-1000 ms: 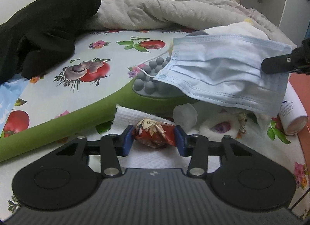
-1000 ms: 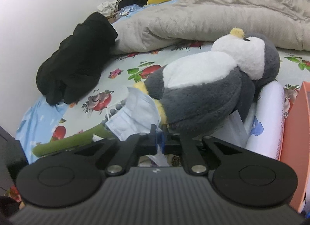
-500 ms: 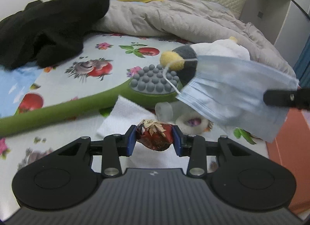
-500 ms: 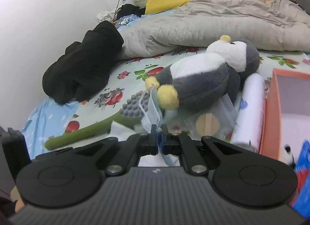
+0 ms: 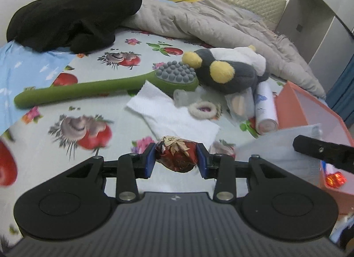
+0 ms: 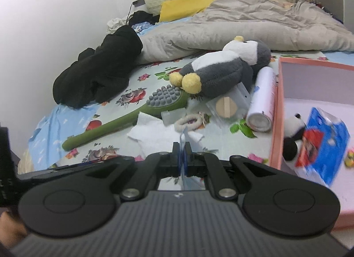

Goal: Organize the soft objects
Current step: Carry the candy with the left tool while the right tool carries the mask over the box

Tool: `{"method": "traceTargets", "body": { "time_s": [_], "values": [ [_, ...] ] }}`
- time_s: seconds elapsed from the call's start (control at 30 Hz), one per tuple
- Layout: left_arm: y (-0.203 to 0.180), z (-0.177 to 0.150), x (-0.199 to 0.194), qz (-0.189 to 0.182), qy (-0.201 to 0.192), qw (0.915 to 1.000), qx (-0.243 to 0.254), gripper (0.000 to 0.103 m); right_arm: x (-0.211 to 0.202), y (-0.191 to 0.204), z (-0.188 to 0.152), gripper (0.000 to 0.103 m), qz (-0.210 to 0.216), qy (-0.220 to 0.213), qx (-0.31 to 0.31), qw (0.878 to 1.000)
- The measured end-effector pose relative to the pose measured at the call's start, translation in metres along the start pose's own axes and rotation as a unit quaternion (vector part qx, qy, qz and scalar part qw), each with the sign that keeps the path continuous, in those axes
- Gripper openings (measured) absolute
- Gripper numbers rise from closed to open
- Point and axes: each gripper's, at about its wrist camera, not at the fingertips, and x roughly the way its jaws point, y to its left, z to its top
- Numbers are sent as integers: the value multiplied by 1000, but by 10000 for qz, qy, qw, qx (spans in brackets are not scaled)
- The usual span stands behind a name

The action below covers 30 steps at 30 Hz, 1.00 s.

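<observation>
— What's in your left gripper [image 5: 176,159]?

— A crumpled red and brown wrapped bundle [image 5: 176,155], clenched between the two blue pads at the lower middle of my left view. It hangs above the flowered bedsheet [image 5: 84,80].

— And across that view, left to right?

— A black garment [image 5: 73,16] is heaped at the upper left. Below it the green massage brush [image 5: 106,86] lies slanted, its knobbed grey head pointing toward the middle. A white paper towel [image 5: 174,117] lies just beside the head, above my pads. Right of the brush head the grey penguin plush [image 5: 230,69] lies on its side, yellow feet toward the brush. Under it sit a white scrunchie [image 5: 203,110] and a white spray can [image 5: 265,106]. The pink box [image 5: 294,104] is at the right edge.

— And your right gripper [image 6: 181,158]?

— Its jaws are pressed together on a thin pale blue face mask [image 6: 182,144], seen edge-on at the middle of my right view. In the left view the mask shows as a blurred pale sheet at the lower right, in front of the box.

— Anything in the box?

— In the right view, at the right side, a small panda plush [image 6: 292,139] leans against the box's near wall, and a blue and red packet [image 6: 325,142] lies just beside it, blurred.
</observation>
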Motion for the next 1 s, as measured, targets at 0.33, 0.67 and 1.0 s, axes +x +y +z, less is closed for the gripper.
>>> {"method": "traceTargets", "body": {
  "time_s": [0.33,0.67,1.0],
  "values": [
    [-6,-22,-50,-255,163,9995,-42,44,-51,0,-29,6,-173,-168,142,9996],
    [-33,-17,-77,-536,192,9983,126,44,-97,-10,-29,6,-310,-550,244,9977],
    [-85,-9,-103,-1192,171,9920,368,44,-161,-34,-25,6,-573,-1051,430,9919]
  ]
}}
